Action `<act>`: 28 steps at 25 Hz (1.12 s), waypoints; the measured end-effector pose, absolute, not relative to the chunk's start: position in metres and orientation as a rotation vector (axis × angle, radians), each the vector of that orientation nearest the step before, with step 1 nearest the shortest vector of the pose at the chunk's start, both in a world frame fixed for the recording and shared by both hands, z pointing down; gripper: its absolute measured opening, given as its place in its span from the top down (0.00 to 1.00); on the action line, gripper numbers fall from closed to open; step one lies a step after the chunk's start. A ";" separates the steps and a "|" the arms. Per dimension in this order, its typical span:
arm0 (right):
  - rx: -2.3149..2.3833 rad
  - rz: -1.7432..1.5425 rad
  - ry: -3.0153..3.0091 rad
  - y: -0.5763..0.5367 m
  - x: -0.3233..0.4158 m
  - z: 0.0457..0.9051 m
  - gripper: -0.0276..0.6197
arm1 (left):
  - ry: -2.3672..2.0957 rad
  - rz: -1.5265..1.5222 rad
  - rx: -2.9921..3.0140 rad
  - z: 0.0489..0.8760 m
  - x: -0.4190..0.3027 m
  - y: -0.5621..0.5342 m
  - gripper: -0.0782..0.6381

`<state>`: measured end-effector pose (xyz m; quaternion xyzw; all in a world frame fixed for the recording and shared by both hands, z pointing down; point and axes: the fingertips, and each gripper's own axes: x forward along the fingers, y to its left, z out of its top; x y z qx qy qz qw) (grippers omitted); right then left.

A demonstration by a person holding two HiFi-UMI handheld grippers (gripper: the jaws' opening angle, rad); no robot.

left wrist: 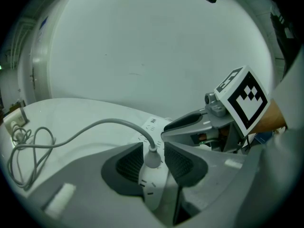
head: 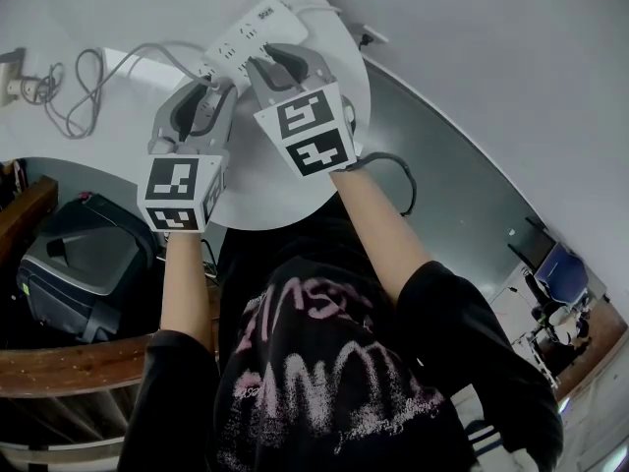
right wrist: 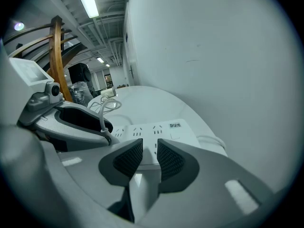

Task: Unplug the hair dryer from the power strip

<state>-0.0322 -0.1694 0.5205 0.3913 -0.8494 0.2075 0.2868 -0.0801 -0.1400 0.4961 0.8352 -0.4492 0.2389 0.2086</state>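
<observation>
A white power strip lies at the far side of a round white table. A grey plug with a grey cable stands in a socket near the strip's left end. My left gripper has its ribbed pads against both sides of that plug. My right gripper reaches over the strip's near edge beside it. Its jaws stand almost together, tips down at the strip, with nothing gripped between them. The hair dryer itself is out of view.
The grey cable runs left into loose coils near a small wall-type socket box. The strip's own white lead leaves on the right. Under the table's near edge sit a dark case and a wooden rail.
</observation>
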 end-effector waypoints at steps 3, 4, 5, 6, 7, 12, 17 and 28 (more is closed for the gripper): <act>1.046 0.555 -2.268 -0.169 -0.032 0.521 0.78 | -1.256 0.677 2.310 0.497 -0.080 -0.139 0.70; 1.047 0.555 -2.267 -0.169 -0.031 0.521 0.78 | -1.254 0.681 2.307 0.497 -0.080 -0.139 0.70; 1.048 0.554 -2.265 -0.169 -0.032 0.521 0.78 | -1.253 0.684 2.307 0.498 -0.080 -0.139 0.72; 1.048 0.551 -2.264 -0.170 -0.032 0.521 0.78 | -1.254 0.687 2.307 0.498 -0.080 -0.138 0.73; 1.049 0.547 -2.262 -0.170 -0.033 0.521 0.78 | -1.257 0.688 2.307 0.498 -0.081 -0.138 0.76; 1.051 0.544 -2.260 -0.170 -0.033 0.522 0.78 | -1.275 0.688 2.312 0.496 -0.080 -0.140 0.78; 1.057 0.527 -2.238 -0.171 -0.029 0.521 0.81 | -1.280 0.698 2.312 0.493 -0.079 -0.140 0.79; 1.044 0.497 -2.217 -0.170 -0.032 0.522 0.80 | -1.281 0.696 2.321 0.493 -0.082 -0.139 0.80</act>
